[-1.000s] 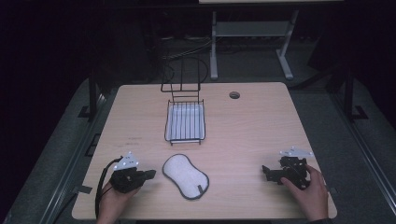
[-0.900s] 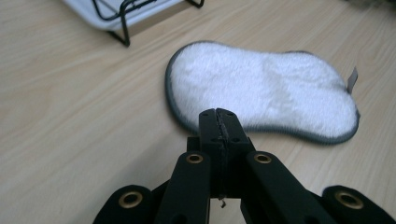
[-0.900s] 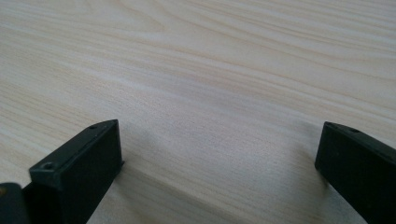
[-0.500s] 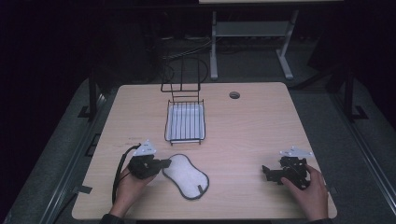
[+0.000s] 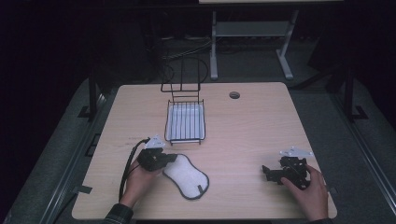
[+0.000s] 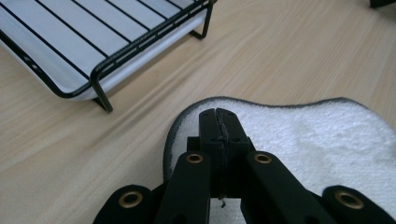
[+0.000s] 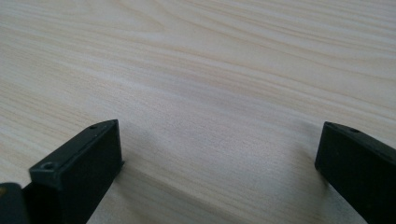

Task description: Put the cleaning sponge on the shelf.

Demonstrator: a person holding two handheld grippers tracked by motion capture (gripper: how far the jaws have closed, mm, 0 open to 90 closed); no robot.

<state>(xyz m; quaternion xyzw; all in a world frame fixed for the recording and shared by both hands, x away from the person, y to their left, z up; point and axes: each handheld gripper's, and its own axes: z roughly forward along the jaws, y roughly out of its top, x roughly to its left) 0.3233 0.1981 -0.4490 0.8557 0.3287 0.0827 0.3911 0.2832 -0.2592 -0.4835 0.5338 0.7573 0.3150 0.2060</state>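
Table (image 5: 243,140) of pale wood lay below me. My left gripper (image 5: 170,158) sat at seven o'clock, jaws clenched together with nothing between them, tips over the near edge of the white cloth pad (image 5: 186,176). At twelve o'clock from the pad stood the wire rack (image 5: 185,122) on its white tray. My right gripper (image 5: 265,172) rested at five o'clock, jaws released wide over bare wood.
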